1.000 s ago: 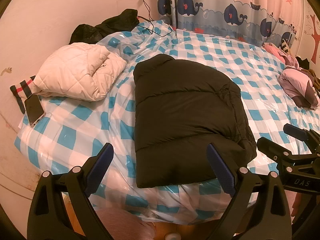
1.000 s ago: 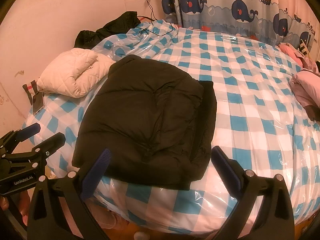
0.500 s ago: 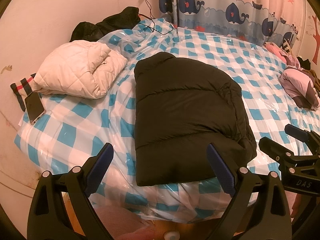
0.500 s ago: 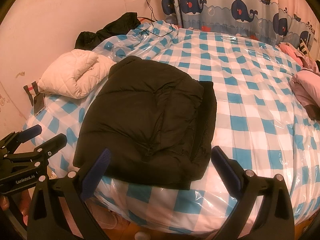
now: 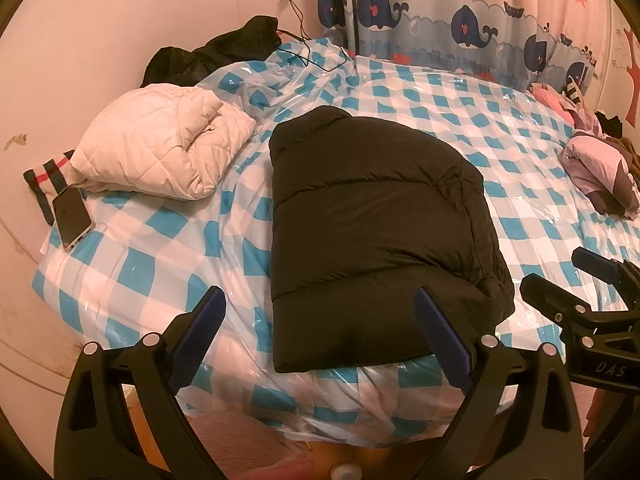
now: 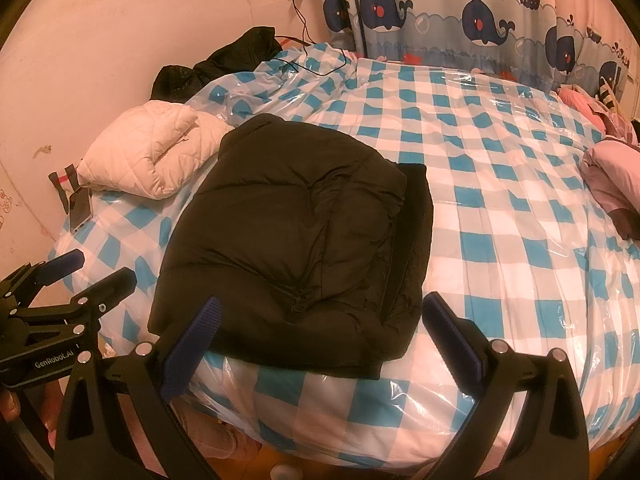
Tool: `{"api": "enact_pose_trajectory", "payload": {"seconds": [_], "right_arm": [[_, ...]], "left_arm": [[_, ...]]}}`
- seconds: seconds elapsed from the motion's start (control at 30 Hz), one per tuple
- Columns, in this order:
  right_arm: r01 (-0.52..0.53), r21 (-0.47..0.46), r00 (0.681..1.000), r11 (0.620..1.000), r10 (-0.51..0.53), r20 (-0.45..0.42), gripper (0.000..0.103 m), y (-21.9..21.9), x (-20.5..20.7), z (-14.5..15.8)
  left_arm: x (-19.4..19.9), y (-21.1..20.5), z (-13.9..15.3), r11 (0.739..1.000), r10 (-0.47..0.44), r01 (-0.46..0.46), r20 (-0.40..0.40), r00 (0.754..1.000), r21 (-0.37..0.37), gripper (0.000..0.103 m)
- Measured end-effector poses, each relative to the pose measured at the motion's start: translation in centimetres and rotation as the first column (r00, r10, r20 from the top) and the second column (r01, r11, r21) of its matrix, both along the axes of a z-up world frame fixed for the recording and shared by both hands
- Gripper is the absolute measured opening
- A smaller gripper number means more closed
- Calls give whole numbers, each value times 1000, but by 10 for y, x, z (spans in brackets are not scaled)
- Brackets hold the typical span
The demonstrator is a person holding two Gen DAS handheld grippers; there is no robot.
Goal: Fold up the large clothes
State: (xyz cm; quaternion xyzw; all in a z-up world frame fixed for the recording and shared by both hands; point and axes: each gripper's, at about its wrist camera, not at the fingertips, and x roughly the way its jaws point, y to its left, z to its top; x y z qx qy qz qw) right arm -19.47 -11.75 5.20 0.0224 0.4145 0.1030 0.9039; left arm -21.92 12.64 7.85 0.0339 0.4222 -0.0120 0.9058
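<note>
**Black puffer jacket lies folded at the near edge of the bed**

A black quilted puffer jacket (image 5: 376,232) lies folded into a rough rectangle on the blue-and-white checked bed cover under clear plastic sheeting (image 5: 520,128), its lower hem just at the near edge of the mattress. In the right wrist view the same jacket (image 6: 296,248) shows a doubled layer along its right side.

The left gripper (image 5: 320,336) hangs in front of the bed edge with its blue-padded fingers (image 5: 200,332) spread wide and nothing between them; the jacket's hem lies beyond the tips. The right gripper (image 6: 320,336) stands likewise, fingers wide apart and empty, over the jacket's near right corner. Each gripper shows at the side of the other's view.

To the left of the jacket, apart from it, rests a folded cream quilted jacket (image 5: 160,152), with a dark-screened phone (image 5: 72,218) beside it. A crumpled black garment (image 5: 216,54) sits near the wall, and whale-print curtains (image 5: 460,28) hang behind the bed.
</note>
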Motion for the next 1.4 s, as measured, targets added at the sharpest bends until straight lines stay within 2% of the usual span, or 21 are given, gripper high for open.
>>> {"api": "enact_pose_trajectory", "payload": {"seconds": [0.43,0.87,1.03,1.3,1.4], "right_arm": [[3,3,1000,1000,-3,0,96,1,-1,0],[4,6,1000,1000,-4,-1,96,1,-1,-1],[5,9,1000,1000,-5,-2,96,0,-1,-1],[4,8,1000,1000,-4,0,96,-1,-1,-1],[3,10,1000,1000,-3,0,96,-3,-1,-1]], "left_arm": [[5,5,-1,999,28,-28,-9,1000,25,95],[6,5,-3,1000,23,-23,-25,999,13,95],[6,5,-4,1000,19,-20,-44,999,-22,95],[6,3,-7,1000,18,-19,-51,999,-15,95],[6,3,-7,999,9,-12,-58,998,-48,95]]}}
